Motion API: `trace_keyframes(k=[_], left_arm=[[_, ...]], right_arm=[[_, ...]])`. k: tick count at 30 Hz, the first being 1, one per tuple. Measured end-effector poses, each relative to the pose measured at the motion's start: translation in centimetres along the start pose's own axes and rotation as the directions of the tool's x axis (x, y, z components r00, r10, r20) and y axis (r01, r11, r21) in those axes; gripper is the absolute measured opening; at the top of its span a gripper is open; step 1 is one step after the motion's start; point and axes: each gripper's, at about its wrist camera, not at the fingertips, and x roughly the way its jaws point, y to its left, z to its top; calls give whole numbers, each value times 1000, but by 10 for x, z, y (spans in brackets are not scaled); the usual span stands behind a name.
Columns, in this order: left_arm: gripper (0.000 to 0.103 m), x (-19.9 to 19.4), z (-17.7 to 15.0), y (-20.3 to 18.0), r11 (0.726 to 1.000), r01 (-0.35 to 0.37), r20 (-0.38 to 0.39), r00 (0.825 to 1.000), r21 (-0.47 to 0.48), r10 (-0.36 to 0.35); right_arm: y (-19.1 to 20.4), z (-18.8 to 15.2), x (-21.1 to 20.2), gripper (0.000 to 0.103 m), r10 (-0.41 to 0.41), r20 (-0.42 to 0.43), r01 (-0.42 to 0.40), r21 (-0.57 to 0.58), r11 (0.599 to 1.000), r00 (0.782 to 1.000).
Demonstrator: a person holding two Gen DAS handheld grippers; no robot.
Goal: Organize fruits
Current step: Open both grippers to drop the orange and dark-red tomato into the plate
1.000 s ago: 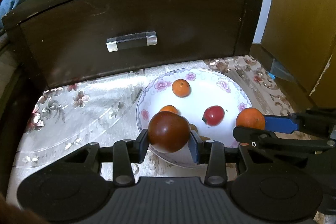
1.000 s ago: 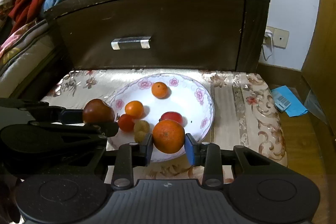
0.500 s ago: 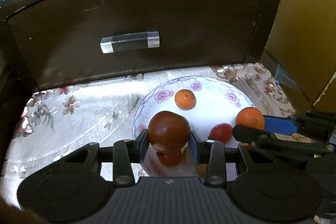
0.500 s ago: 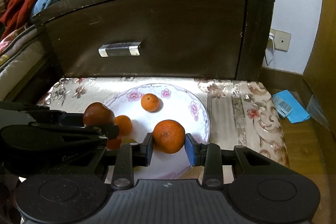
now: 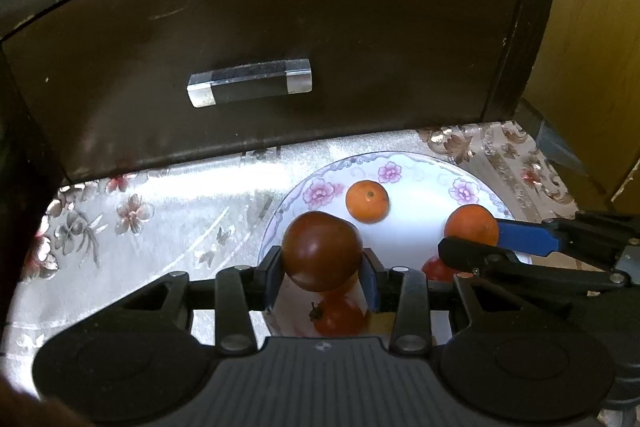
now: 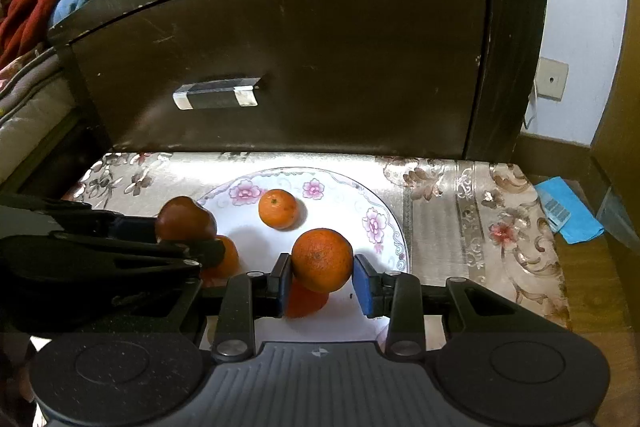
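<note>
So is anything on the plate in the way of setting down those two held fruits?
Yes. Under the dark red fruit lies a red one; under the held orange another. The plate is bare further back.

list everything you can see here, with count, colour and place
plate: 1, white with pink flowers, on the patterned cloth
dark tomato: 1, brownish red, held over the plate's left edge
large orange: 1, orange, held over the plate's near right
small orange: 1, orange, resting at the plate's far side
other fruit on the plate: at least 2, red and orange, partly hidden under the jaws
drawer front: 1, dark brown with a clear handle, behind the plate
patterned cloth: 1, silvery floral, under the plate
blue packet: 1, on the floor at right
left gripper: black, blue pads, shut on the tomato
right gripper: black, blue pads, shut on the large orange
</note>
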Motion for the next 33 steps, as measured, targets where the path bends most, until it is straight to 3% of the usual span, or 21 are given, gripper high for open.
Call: trace_keyframes(k=[33], left_arm=[[51, 0, 7, -5, 999, -23, -4, 1000, 26, 23]], right_arm=[[-7, -1, 4, 33, -6, 13, 6, 27, 1000, 1000]])
